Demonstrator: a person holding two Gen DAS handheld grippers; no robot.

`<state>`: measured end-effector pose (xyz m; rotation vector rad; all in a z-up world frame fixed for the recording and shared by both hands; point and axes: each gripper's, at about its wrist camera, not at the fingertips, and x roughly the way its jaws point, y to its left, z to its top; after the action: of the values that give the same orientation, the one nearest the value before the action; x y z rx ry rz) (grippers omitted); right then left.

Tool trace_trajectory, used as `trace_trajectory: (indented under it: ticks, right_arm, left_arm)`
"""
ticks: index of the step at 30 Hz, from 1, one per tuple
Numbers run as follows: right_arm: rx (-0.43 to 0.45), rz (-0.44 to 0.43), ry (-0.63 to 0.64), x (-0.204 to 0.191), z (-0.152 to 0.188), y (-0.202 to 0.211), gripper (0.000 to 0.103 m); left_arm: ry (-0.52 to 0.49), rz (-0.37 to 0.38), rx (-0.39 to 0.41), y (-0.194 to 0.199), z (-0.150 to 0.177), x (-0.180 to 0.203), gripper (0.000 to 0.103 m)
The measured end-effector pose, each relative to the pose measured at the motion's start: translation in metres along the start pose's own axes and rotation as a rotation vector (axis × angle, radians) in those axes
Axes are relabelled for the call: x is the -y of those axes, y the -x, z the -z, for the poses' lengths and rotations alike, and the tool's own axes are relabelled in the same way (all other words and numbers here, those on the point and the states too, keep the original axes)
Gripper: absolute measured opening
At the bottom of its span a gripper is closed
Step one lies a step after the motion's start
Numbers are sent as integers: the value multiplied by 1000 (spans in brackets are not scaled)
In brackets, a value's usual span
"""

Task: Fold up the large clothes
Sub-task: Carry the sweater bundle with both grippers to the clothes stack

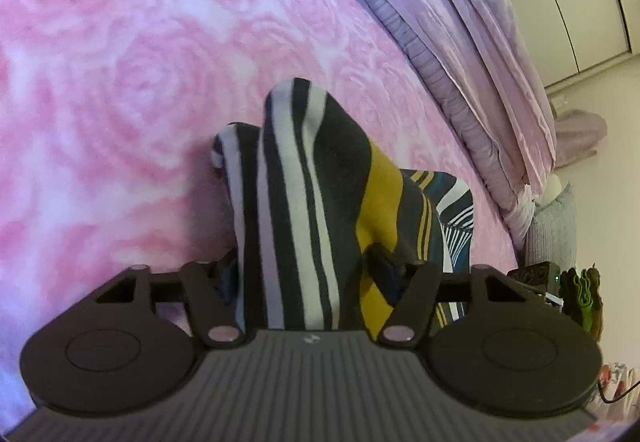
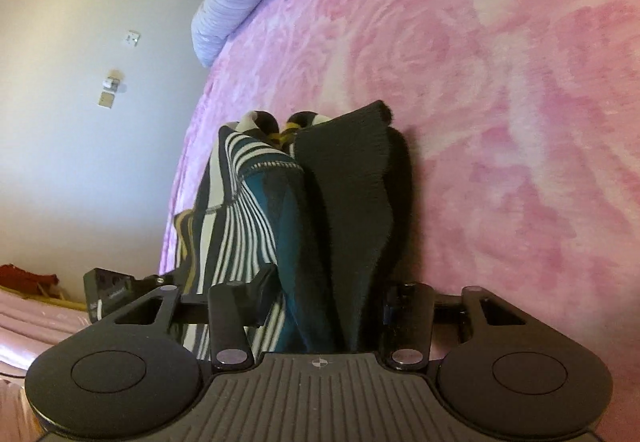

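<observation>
Striped garment [image 1: 304, 202] folds are bunched between both grippers' jaws. Left gripper [image 1: 316, 278] and right gripper [image 2: 328, 298] are set half-wide; actual clamping cannot be told. Pink bedspread [image 1: 120, 62] is seen at 12 o'clock.

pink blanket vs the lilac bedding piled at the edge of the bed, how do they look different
The pink blanket lies spread flat over the bed; the lilac bedding is stacked in folded layers along its edge. The pink blanket carries a large rose swirl pattern in pink and white; the lilac bedding is plain, with fine ribbing and creases. The striped garment hangs over the pink blanket, not over the lilac bedding. Both are soft pastel fabric on the same bed.
</observation>
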<state>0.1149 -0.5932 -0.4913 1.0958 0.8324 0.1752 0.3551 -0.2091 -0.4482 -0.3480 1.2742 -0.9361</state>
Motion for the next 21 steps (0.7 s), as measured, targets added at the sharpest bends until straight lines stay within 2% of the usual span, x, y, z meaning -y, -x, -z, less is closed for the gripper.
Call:
trace_trajectory:
  ticks: [1,2,3,5,8,13,16,21]
  right_arm:
    - [10,9,6,-4,0,0,40]
    - [12,7,2,-5,3,-1,25]
    - [23,11,-8,-7,5,-2,22]
    - [60,38,14,-19,15,5,19]
    - [123,31,14,-36,30,23,18]
    - [212,16,-1,-58,74,74,17]
    - [260,23,-58,-68,99,106,17]
    - [370,97,-136,-100,151,184,17]
  left_arm:
    - [-6,-2,3,-2,-1,2,45]
    - [-20,-4,11,1,1,5,37]
    - [-38,-12,22,3,3,9,32]
    - [-83,-42,45,11,8,22,27]
    - [-121,-62,68,22,17,39,23]
    - [-186,-28,88,39,35,75,22]
    - [-211,-4,48,43,50,102,22]
    - [-251,50,-38,51,77,160,21]
